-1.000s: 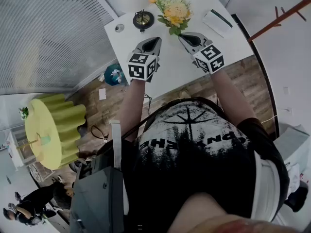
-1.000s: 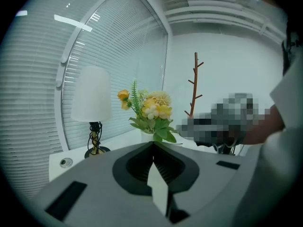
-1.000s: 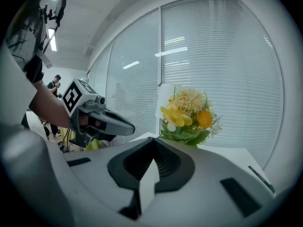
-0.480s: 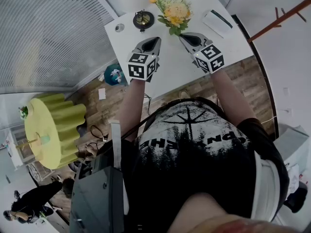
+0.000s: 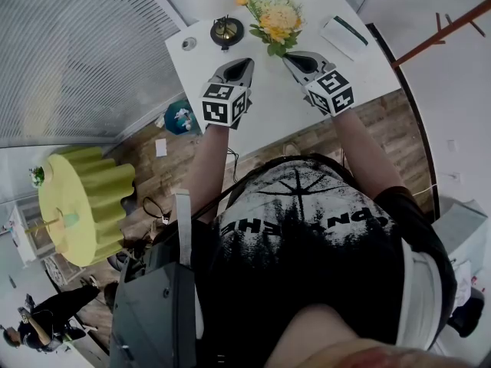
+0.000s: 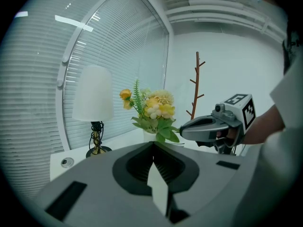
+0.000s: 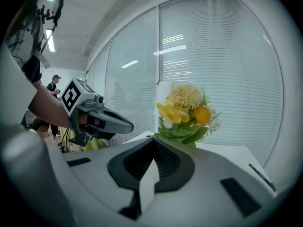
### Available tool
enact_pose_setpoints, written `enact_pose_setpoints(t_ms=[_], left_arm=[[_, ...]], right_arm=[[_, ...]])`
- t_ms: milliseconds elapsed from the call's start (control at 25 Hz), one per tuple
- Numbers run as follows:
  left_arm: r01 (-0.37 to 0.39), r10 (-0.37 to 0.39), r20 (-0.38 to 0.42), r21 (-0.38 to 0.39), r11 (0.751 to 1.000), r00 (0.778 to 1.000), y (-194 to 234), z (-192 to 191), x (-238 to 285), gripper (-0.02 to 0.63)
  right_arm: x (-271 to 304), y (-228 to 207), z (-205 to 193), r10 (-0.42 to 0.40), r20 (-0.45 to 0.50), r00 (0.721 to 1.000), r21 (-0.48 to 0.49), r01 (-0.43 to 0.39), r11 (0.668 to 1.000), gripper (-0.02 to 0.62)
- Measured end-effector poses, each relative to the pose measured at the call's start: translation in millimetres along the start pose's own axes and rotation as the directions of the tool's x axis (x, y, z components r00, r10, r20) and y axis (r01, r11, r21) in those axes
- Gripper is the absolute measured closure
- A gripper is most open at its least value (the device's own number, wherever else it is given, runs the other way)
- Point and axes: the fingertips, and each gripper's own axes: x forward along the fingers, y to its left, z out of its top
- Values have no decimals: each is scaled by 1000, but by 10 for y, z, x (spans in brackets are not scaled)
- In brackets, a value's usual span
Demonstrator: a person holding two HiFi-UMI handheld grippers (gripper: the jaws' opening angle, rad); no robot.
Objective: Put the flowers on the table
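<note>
Nearest us, the grey left gripper (image 5: 245, 64) and the grey right gripper (image 5: 288, 58) hang side by side over the white rectangular table (image 5: 268, 110). Each has its 2 jaws brought together to a point, with nothing between them. Just beyond their tips, toward the table's far edge, stands the bunch of yellow and orange flowers with green leaves (image 5: 276, 20). It is upright in a small white pot (image 6: 147, 135) on the tabletop, apart from both grippers. We judge the bunch light and a little top-heavy. The blooms and leaves look soft and would crush under the pads, while the pot looks stiff, smooth and perhaps slippery. We would open the jaws first, then take hold low, across the pot's wall or at the gathered stems just above its rim, never on the heads. Left of the flowers stands a lamp with a white shade and dark round foot (image 6: 93, 94), and behind it hang the pale window blinds (image 6: 38, 79)
</note>
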Motion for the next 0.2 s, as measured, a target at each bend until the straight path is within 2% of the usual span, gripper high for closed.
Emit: enact_pose_setpoints(t_ms=[200], left_arm=[[4,-4,0,2,1000,1000,-9,-11,1,594]], right_arm=[[20,23,-21,7,-3,1000,-1,-7,1000,580]])
